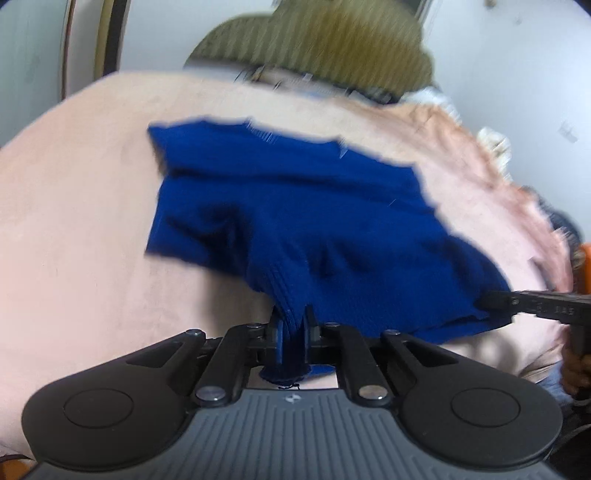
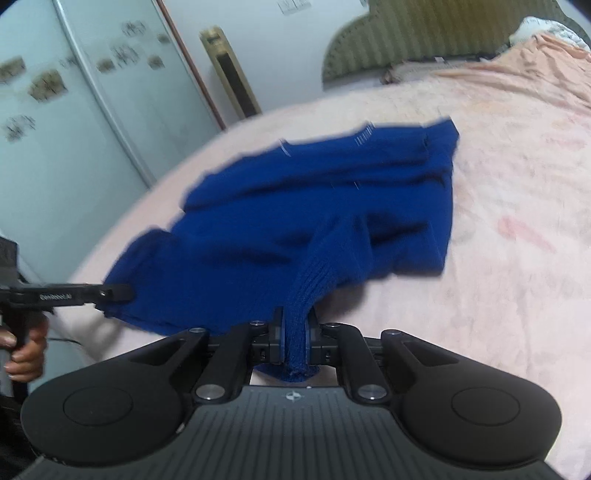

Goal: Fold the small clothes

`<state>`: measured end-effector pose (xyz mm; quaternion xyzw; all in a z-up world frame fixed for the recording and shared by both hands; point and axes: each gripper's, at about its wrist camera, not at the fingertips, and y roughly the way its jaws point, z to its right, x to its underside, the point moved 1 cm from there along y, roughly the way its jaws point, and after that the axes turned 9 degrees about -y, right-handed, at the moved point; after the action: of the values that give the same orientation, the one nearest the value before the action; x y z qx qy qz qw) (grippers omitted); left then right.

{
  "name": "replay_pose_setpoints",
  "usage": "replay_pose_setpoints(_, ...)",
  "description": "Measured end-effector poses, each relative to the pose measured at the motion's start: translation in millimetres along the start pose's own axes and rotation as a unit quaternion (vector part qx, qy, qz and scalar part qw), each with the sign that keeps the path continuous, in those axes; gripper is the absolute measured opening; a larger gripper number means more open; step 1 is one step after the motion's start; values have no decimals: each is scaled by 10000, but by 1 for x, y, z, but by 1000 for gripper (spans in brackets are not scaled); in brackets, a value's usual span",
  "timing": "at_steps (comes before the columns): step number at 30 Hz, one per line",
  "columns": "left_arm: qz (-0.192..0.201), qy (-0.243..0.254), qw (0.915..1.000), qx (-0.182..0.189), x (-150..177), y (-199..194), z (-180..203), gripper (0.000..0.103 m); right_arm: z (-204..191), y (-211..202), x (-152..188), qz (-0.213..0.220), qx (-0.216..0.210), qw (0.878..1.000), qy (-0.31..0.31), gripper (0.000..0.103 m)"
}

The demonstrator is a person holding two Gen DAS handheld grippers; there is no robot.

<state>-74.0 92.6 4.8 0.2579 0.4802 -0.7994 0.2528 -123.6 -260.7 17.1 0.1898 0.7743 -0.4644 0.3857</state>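
left gripper (image 1: 294, 325): clamped tight on a ribbed edge of the blue sweater (image 1: 295, 221), pads pinching the knit so a little tuft of it pokes out behind the jaws. From the other camera it shows up at the far left as a black bar biting the sweater's left corner (image 2: 110, 293).

left hand (image 2: 26, 354): only seen in the right wrist view, fingers wrapped around the black handle at the left edge.

blue sweater: sitting on the pink blanket (image 1: 74, 229), mostly spread flat but rumpled, with the near edge pulled up off the bed toward both grippers (so it's stretched between 2 pinch points). The far edge lies flat on the blanket, with thin pale stripes along it. Pretty blurry in both views, so I can't tell sleeves from body with any confidence.

right gripper (image 2: 294, 328): also closed on the sweater, gripping a ribbed band that bunches into a narrow rope between the pads. In the left wrist view it comes in from the right edge (image 1: 491, 301), nipping the sweater's right corner.

right hand (image 1: 576, 369): barely visible at the right edge under that handle.

background: olive padded headboard (image 2: 424, 33) at the far end of the bed, pale wardrobe doors (image 2: 74, 122) on the left in the right wrist view.
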Motion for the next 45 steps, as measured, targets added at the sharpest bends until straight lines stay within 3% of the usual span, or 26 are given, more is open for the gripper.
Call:
replay_pose_setpoints(7,880,344,9946,438,-12,-75,28,9,-16,-56,-22,679,-653,9950,-338,13)
replay_pose_setpoints(10,1073,498,9919,453,-12,-86,34,9,-20,-66,-26,792,-846,9924,-420,13)
replay_pose_setpoints(17,878,346,9955,-87,-33,-39,30,9,-5,-44,-34,805,-425,9958,-19,13)
replay_pose_setpoints(24,1161,189,9923,-398,-56,-27,31,9,9,-25,-46,1103,-60,9933,333,13)
replay_pose_setpoints(34,1098,308,9899,-838,-81,2,42,9,17,-1,-70,1220,458,9914,109,13)
replay_pose_setpoints(45,1133,515,9850,-1192,-100,33,53,9,32,22,-94,1309,576,9895,220,13)
